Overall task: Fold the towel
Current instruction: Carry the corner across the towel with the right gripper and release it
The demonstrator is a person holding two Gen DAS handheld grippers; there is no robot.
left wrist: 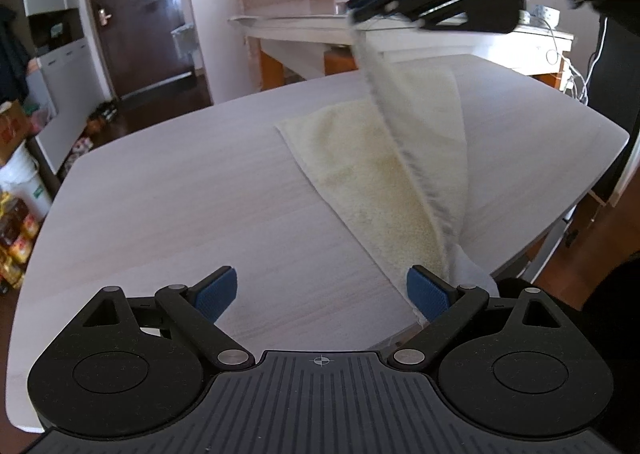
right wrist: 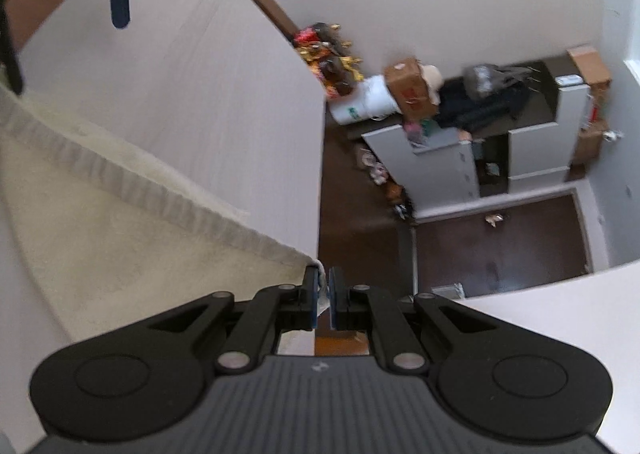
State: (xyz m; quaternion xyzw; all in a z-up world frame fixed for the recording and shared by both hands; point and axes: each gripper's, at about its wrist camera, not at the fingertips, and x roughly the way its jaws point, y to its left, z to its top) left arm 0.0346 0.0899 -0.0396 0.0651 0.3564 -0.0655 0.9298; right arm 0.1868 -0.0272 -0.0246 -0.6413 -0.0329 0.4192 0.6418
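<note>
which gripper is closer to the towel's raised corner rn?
Right. The right gripper is shut on the raised corner of the towel, holding it up above the table. The left gripper is open, low at the near table edge beside the towel's near end.

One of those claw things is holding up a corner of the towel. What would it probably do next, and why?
Probably carry that corner across and lay it down. The right tool is shut on a lifted corner of the towel, the rest lies on the table, and the left tool is open, holding nothing.

Pale wood-grain table (left wrist: 200,193), dark brown door (left wrist: 136,13), white bucket (right wrist: 368,99), cardboard box (right wrist: 412,91)
</note>
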